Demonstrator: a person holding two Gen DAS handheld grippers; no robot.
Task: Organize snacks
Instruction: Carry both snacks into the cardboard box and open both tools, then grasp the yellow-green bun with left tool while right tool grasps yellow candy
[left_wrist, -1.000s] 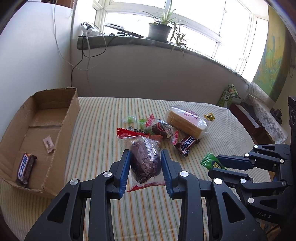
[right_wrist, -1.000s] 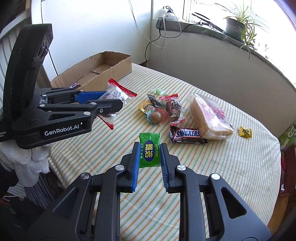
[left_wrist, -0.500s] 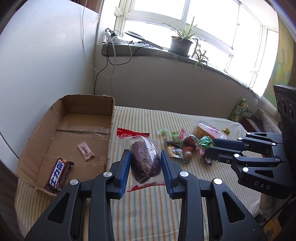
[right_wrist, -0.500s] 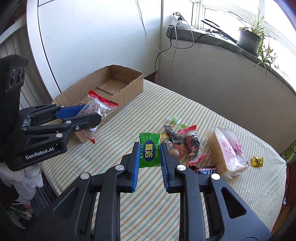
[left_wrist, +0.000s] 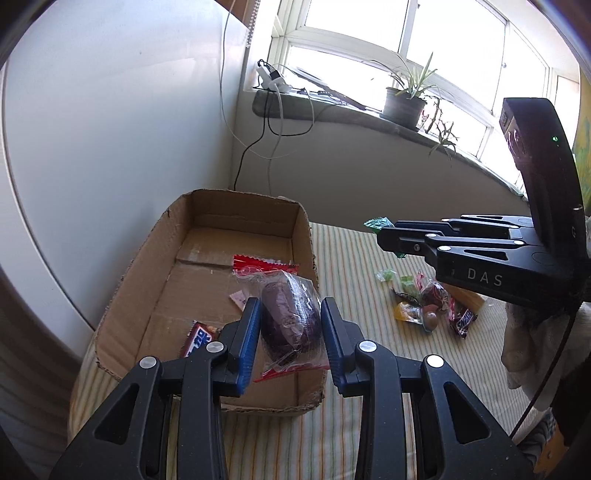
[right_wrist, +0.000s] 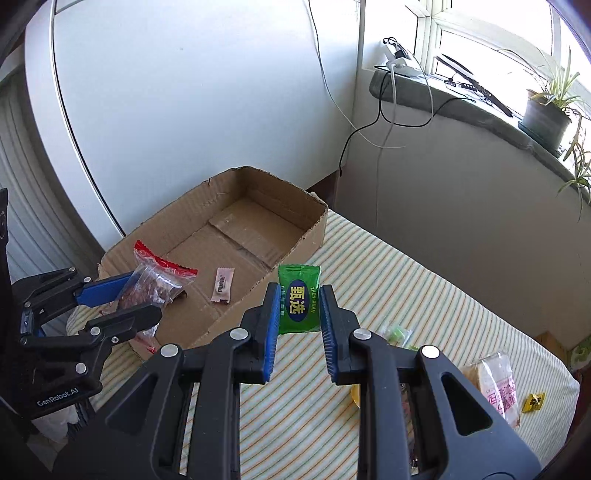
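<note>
My left gripper is shut on a clear packet with a dark purple snack and holds it over the near end of the open cardboard box; it also shows in the right wrist view. My right gripper is shut on a green candy packet, above the striped table just right of the box. A Snickers bar and a small pink wrapper lie in the box.
A heap of loose snacks with a Snickers bar lies on the tablecloth to the right. A wrapped bread packet and a yellow candy lie near the table's right side. Wall, cables and window sill stand behind.
Both grippers have moved left toward the box with their packets. The left one now holds its snack over the box; the right one has come close to the box's right wall.
</note>
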